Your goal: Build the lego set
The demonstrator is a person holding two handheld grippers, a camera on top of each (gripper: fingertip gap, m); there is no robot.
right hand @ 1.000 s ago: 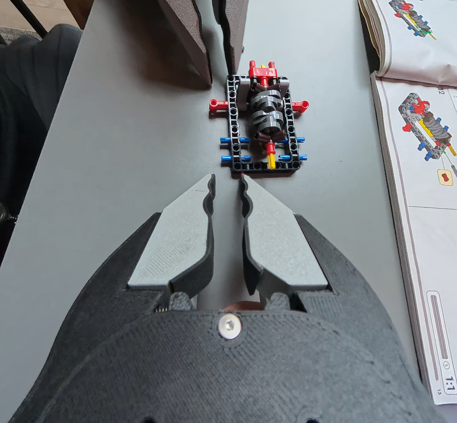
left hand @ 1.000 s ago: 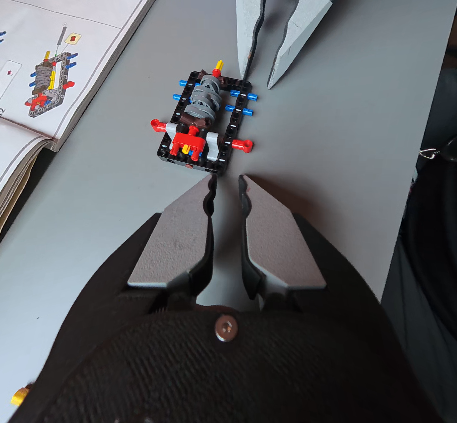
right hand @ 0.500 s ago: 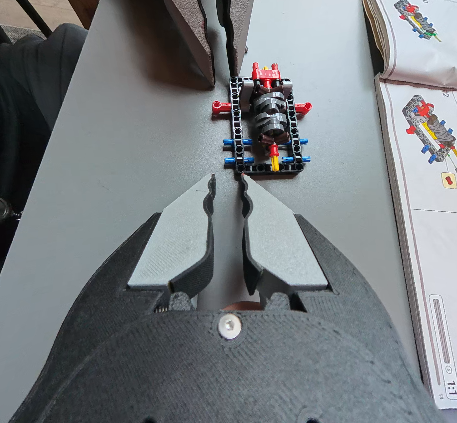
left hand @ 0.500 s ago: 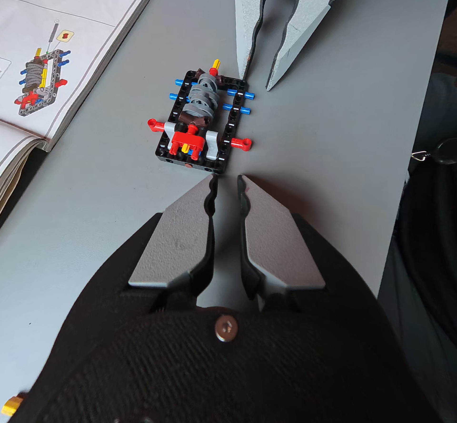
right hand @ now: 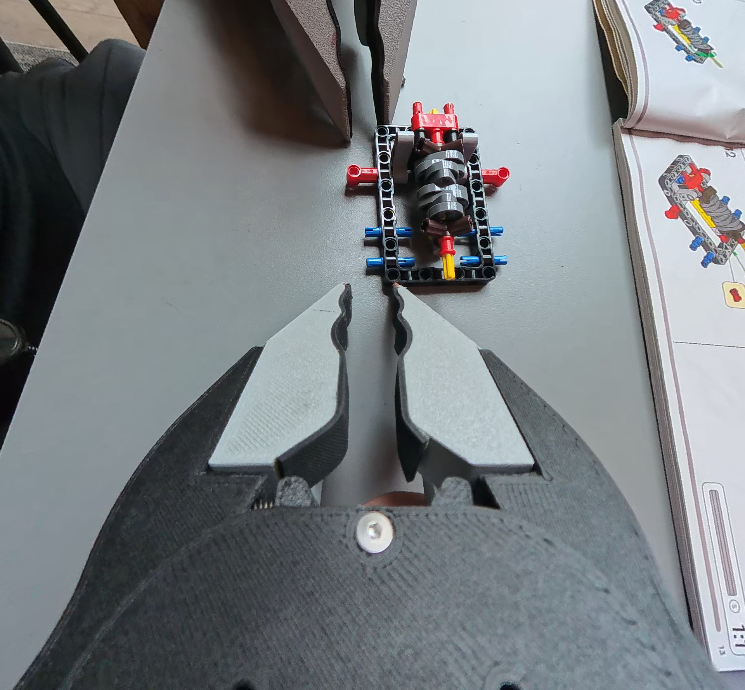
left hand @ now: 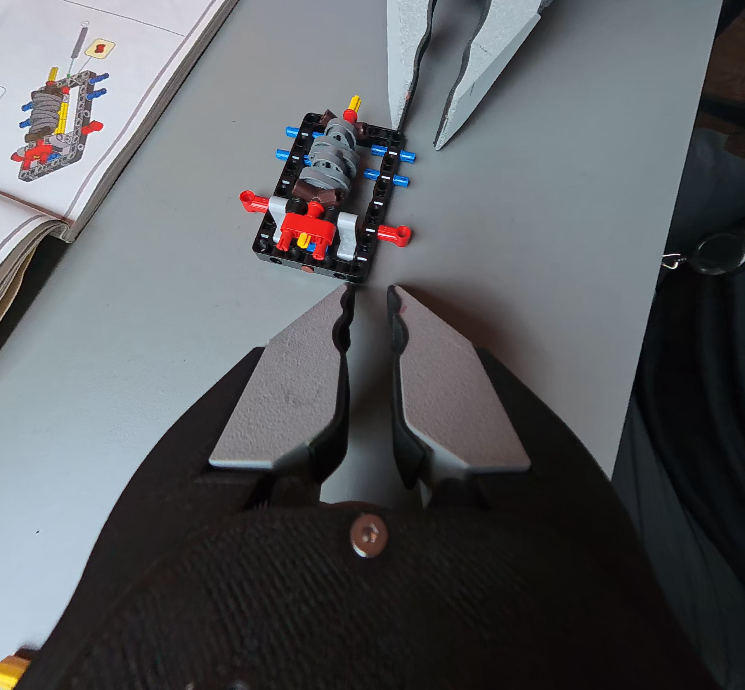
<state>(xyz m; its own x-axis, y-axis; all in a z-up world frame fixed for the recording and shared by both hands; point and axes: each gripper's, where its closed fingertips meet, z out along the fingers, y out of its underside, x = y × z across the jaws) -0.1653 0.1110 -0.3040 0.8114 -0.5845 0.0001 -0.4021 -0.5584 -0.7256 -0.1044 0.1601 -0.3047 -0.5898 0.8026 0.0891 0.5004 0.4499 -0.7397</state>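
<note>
The lego model is a black rectangular frame with a grey stacked core, red and blue pins and a yellow axle. It lies flat on the grey table. My left gripper is slightly open and empty, its tips just short of the frame's red-block end. My right gripper faces it from the far end, slightly open and empty. In the right wrist view the model lies just ahead of my right gripper, one tip near the frame's corner. The left gripper stands beyond it.
An open instruction booklet lies on the left of the left wrist view; it is on the right in the right wrist view. The table edge runs down the right, with dark fabric and a cable beyond. Spacing between my two grippers at the tips: around 9 cm.
Almost nothing. Both grippers shifted only slightly around the model, which stays in place on the table. Both stay slightly open.
</note>
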